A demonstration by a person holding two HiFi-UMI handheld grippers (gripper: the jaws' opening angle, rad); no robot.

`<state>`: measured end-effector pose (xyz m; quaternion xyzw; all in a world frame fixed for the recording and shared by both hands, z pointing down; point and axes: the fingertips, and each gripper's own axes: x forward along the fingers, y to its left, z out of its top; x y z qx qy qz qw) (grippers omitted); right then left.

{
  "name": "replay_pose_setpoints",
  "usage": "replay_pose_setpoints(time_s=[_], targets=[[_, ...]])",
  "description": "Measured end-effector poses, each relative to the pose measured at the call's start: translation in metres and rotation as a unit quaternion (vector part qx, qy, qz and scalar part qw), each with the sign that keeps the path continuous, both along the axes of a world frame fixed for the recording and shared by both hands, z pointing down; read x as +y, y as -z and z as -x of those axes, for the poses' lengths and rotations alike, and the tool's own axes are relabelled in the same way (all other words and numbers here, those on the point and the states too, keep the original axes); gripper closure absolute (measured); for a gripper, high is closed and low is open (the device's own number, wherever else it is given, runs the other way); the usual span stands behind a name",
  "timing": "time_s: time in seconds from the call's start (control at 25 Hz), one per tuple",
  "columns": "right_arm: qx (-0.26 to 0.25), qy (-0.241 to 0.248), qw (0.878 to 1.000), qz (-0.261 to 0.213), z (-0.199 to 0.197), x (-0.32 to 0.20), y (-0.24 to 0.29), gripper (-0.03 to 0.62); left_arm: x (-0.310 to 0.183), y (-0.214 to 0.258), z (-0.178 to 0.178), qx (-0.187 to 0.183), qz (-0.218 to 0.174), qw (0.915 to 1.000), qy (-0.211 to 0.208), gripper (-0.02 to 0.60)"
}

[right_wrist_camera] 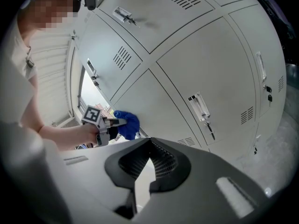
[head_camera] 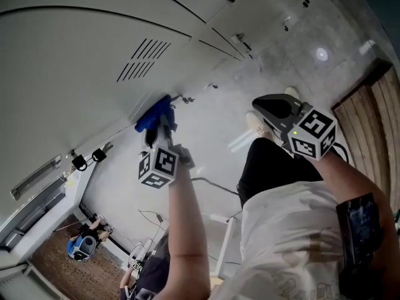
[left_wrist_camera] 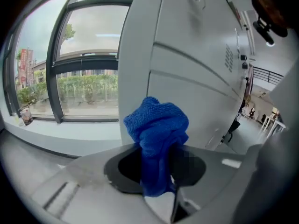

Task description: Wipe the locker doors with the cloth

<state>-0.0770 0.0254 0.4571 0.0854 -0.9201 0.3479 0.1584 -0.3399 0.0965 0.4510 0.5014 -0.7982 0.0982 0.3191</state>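
Left gripper point(left_wrist_camera: 161, 171) jaws clamped on the tail of the blue cloth point(left_wrist_camera: 156, 125), wad bunched beyond the tips at the locker door point(left_wrist_camera: 187, 78); right gripper point(right_wrist_camera: 148, 148) closed, empty; risk: door drag tugs cloth loose.

The head view looks steeply down along the lockers point(head_camera: 75, 49). The left gripper view sits close against them, the right gripper view farther back (all three catch the cloth point(left_wrist_camera: 156, 125)).

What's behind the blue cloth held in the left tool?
A grey locker door rises behind the blue cloth; the patch it covers is hidden, and contact cannot be told.
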Motion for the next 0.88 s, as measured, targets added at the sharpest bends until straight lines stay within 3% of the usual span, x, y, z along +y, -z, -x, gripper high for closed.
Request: replay_pose_setpoints(time_s=[0.28, 0.56, 0.88], targets=[[0.028, -0.02, 0.999, 0.005, -0.01, 0.001, -0.024, 0.588, 0.017, -0.117, 0.019, 0.027, 0.082, 0.9963, 0.001, 0.453], [0.047, -0.041, 0.998, 0.012, -0.015, 0.005, -0.037, 0.588, 0.01, -0.208, 0.012, 0.134, 0.066, 0.9886, -0.015, 0.453], [0.07, -0.075, 0.995, 0.004, -0.021, 0.004, -0.052, 0.588, -0.002, -0.275, 0.001, 0.173, 0.083, 0.9801, -0.051, 0.451]])
